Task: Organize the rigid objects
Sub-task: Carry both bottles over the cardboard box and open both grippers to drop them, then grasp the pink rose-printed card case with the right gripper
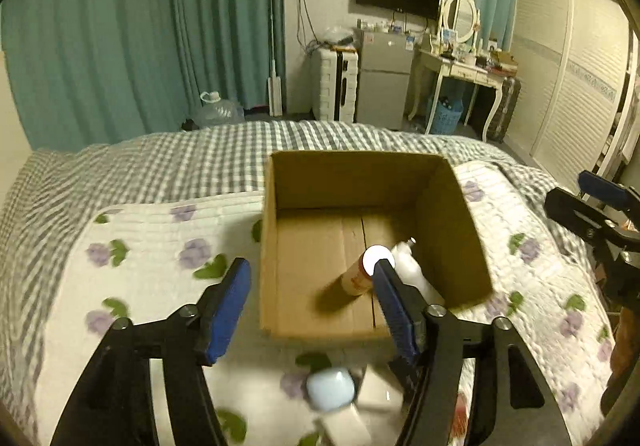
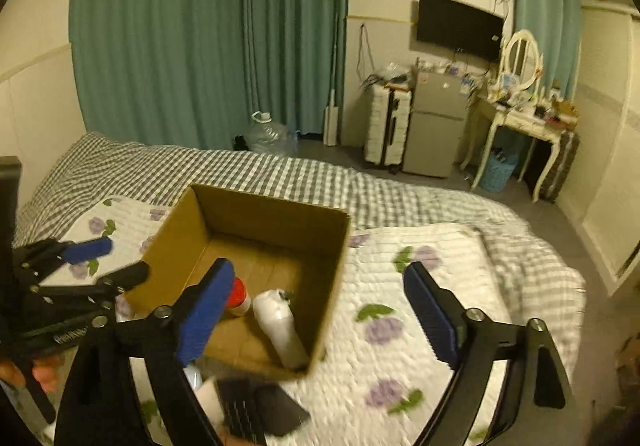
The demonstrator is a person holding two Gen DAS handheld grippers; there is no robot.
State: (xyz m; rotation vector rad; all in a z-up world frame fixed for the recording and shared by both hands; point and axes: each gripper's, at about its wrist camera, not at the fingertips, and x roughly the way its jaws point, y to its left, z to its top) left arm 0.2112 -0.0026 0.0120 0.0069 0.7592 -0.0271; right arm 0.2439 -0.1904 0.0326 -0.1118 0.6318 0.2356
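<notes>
An open cardboard box (image 1: 348,174) (image 2: 256,214) sits on a floral quilt on the bed. Inside it lie a white bottle (image 1: 408,266) (image 2: 280,326) and an orange, red-capped can (image 1: 356,274) (image 2: 239,296). My left gripper (image 1: 312,294) is open and empty above the box's near edge; it also shows at the left of the right wrist view (image 2: 108,262). My right gripper (image 2: 320,306) is open and empty over the box's right wall; it shows at the right edge of the left wrist view (image 1: 600,202). A pale blue rounded object (image 1: 331,389) and white flat items (image 1: 380,386) lie before the box. A dark flat object (image 2: 260,410) lies below it.
The floral quilt (image 1: 152,270) covers a grey checked bedspread (image 1: 200,158). Beyond the bed stand a white suitcase (image 1: 334,86), small fridge (image 1: 384,82), dressing table with mirror (image 1: 464,62), water jug (image 1: 218,110) and green curtains (image 1: 140,26).
</notes>
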